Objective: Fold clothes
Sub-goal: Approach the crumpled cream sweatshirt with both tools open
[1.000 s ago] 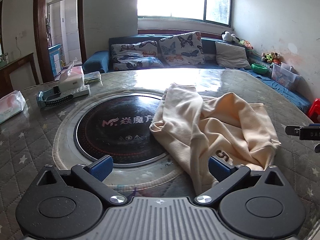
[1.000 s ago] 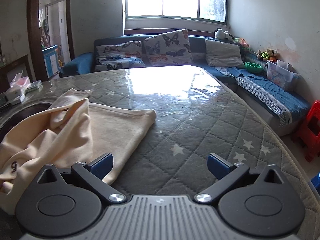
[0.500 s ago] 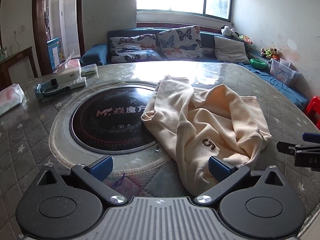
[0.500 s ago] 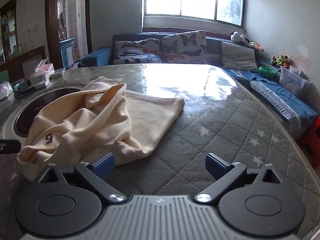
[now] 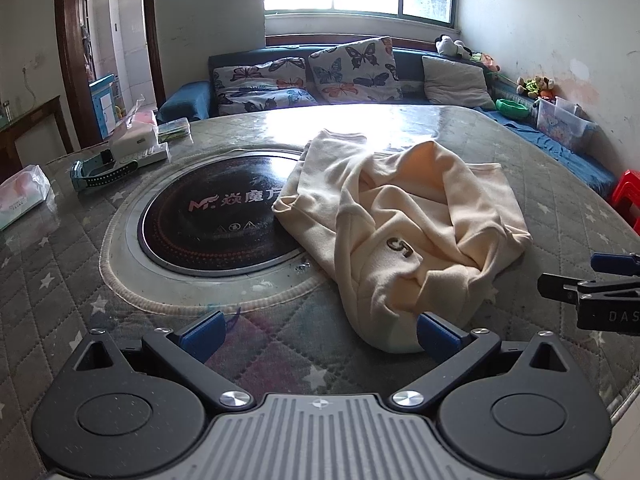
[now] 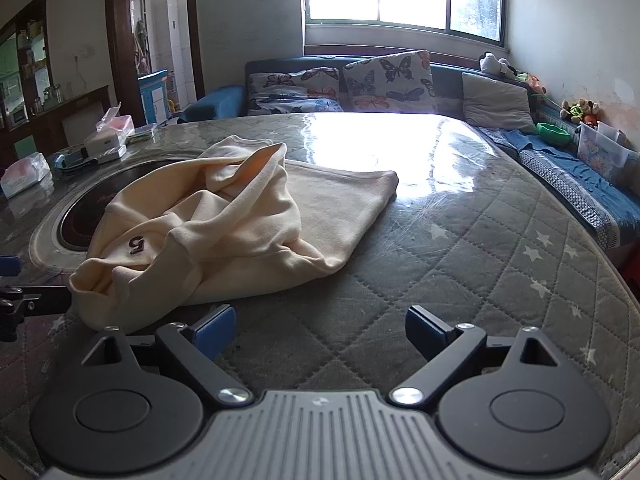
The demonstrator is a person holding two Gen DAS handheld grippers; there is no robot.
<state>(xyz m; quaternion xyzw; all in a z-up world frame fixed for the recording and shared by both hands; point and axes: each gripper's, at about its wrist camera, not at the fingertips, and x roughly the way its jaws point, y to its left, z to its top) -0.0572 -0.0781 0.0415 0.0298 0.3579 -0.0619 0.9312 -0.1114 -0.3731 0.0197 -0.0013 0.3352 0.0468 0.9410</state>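
A cream sweatshirt [image 5: 404, 216] with a dark "5" on it lies crumpled on the quilted table, partly over the black cooktop [image 5: 208, 220]. It also shows in the right wrist view [image 6: 224, 224]. My left gripper [image 5: 320, 334] is open and empty just in front of the garment's near hem, its right finger at the cloth's edge. My right gripper [image 6: 320, 330] is open and empty in front of the garment's near right side. Its fingers [image 5: 588, 292] show at the right edge of the left wrist view.
The table has a grey star-quilted cover [image 6: 480, 264] under clear plastic. A tissue pack [image 5: 22, 196], a white box [image 5: 134, 136] and a blue wristband [image 5: 102, 170] lie at the far left. A blue sofa with butterfly cushions [image 5: 352, 68] stands behind; a red stool [image 5: 628, 196] is right.
Both grippers have drawn back toward me and lifted a little, so more of the garment shows. The right gripper has turned left toward the sweatshirt. The sweatshirt has not moved.
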